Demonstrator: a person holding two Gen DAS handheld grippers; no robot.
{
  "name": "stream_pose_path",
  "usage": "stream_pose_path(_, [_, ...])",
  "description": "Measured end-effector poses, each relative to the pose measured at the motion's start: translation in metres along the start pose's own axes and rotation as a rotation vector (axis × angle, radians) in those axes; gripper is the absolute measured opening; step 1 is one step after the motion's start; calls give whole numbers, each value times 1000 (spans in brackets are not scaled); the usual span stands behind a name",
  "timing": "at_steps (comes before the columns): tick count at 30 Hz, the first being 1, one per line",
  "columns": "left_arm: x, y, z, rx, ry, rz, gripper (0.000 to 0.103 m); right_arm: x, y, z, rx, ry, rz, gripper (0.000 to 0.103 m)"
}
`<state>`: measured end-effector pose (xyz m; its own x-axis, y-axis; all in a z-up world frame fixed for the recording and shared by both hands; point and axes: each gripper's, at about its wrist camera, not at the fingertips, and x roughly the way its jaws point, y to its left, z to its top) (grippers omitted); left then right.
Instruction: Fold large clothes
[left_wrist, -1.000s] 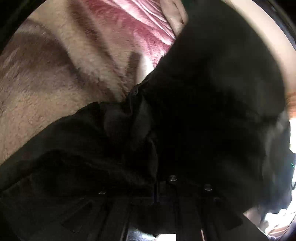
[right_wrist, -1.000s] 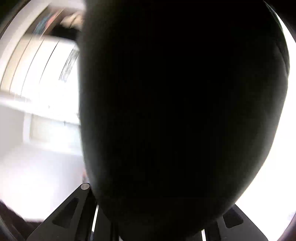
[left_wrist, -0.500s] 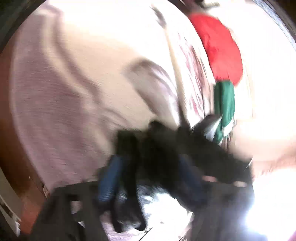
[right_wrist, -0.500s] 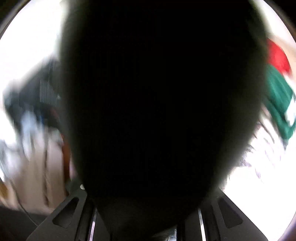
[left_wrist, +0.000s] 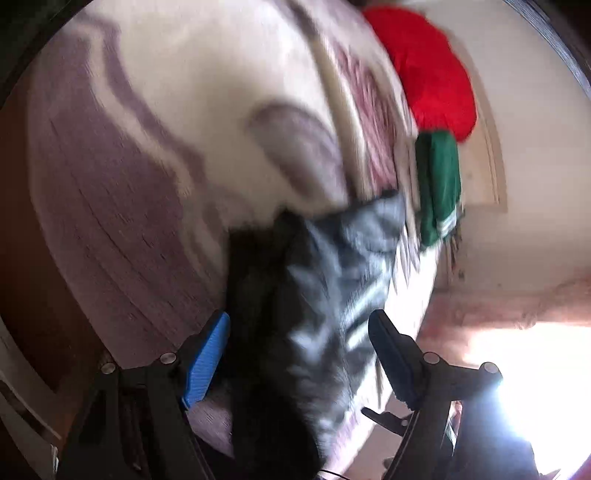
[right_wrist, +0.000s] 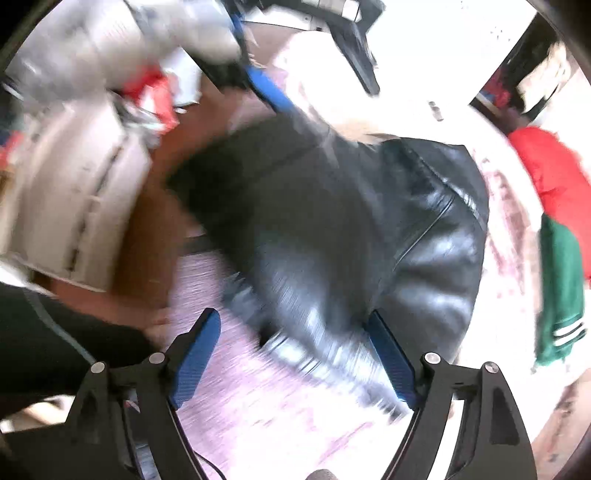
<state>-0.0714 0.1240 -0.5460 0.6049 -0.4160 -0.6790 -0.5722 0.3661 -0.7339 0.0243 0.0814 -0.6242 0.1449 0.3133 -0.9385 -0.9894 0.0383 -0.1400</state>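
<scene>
A black leather jacket (right_wrist: 369, 229) lies bunched on the bed's pale pink and cream blanket (right_wrist: 266, 417). My right gripper (right_wrist: 295, 350) is open, its blue pads on either side of the jacket's near edge, and holds nothing. In the left wrist view the jacket (left_wrist: 306, 314) hangs blurred between the spread fingers of my left gripper (left_wrist: 299, 347), which is open. The left gripper also shows in the right wrist view (right_wrist: 314, 74), above the jacket's far edge.
A red garment (left_wrist: 428, 70) and a green garment with white stripes (left_wrist: 439, 188) lie at the bed's far side; they also show in the right wrist view, red (right_wrist: 550, 173) and green (right_wrist: 561, 295). A cluttered pale cabinet (right_wrist: 66, 192) stands left. A brown bed frame (left_wrist: 18, 240) runs along the left.
Both grippers have let go of the black jacket and opened. The jacket has dropped onto the blanket and no longer covers the right camera. Both views are blurred by fast motion.
</scene>
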Motion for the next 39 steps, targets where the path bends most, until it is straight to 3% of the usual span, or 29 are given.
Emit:
stream_pose_path(2, [12, 0, -13, 35, 47, 23, 74, -31, -2, -10, 146, 17, 88, 84])
stream_pose_path(4, [21, -3, -30, 107, 36, 78, 30, -35, -34, -22, 351, 52, 153, 84])
stream_pose_path(5, [21, -2, -37, 116, 12, 96, 19, -37, -57, -33, 505, 73, 196, 84])
stream_pose_path(8, [5, 8, -61, 64, -66, 53, 14, -31, -129, -70, 897, 100, 269, 83])
stream_pose_path(9, [2, 12, -70, 44, -75, 48, 13, -27, -158, -75, 995, 82, 262, 71])
stream_pose_path(10, [0, 17, -79, 20, -85, 53, 13, -25, -177, -72, 1040, 46, 276, 53])
stream_pose_path(13, [5, 31, -93, -32, -110, 52, 14, -5, -216, -29, 1002, 24, 298, 30])
stream_pose_path(15, [4, 37, -99, -39, -136, 52, 14, 24, -228, 10, 964, 34, 350, 24])
stream_pose_path(17, [6, 45, -103, -47, -153, 48, 14, 63, -222, 47, 899, 164, 327, 24])
stream_pose_path(20, [11, 58, -102, -89, -179, 22, 16, 128, -206, 73, 769, 333, 276, 24])
stream_pose_path(22, [10, 66, -100, -151, -176, -38, 19, 125, -204, 87, 710, 359, 257, 25])
stream_pose_path(24, [2, 73, -101, -228, -180, -116, 31, 106, -216, 90, 663, 355, 330, 33])
stream_pose_path(25, [-1, 73, -103, -249, -191, -139, 37, 91, -231, 83, 693, 311, 405, 49])
stream_pose_path(26, [-9, 72, -104, -264, -219, -164, 55, 77, -252, 70, 755, 243, 490, 61])
stream_pose_path(27, [-15, 71, -104, -274, -245, -174, 72, 70, -272, 51, 822, 201, 544, 79])
stream_pose_path(31, [-45, 61, -99, -301, -353, -227, 72, 100, -314, -19, 930, 258, 591, 81])
stream_pose_path(33, [-54, 55, -96, -293, -382, -231, 72, 135, -315, -46, 947, 299, 746, 81])
stream_pose_path(35, [-57, 52, -91, -277, -390, -225, 72, 169, -301, -62, 961, 286, 965, 90])
stream_pose_path(38, [-50, 36, -94, -253, -389, -187, 72, 204, -280, -66, 937, 272, 1077, 95])
stream_pose_path(39, [-48, 33, -93, -249, -391, -171, 72, 208, -277, -65, 943, 246, 1073, 94])
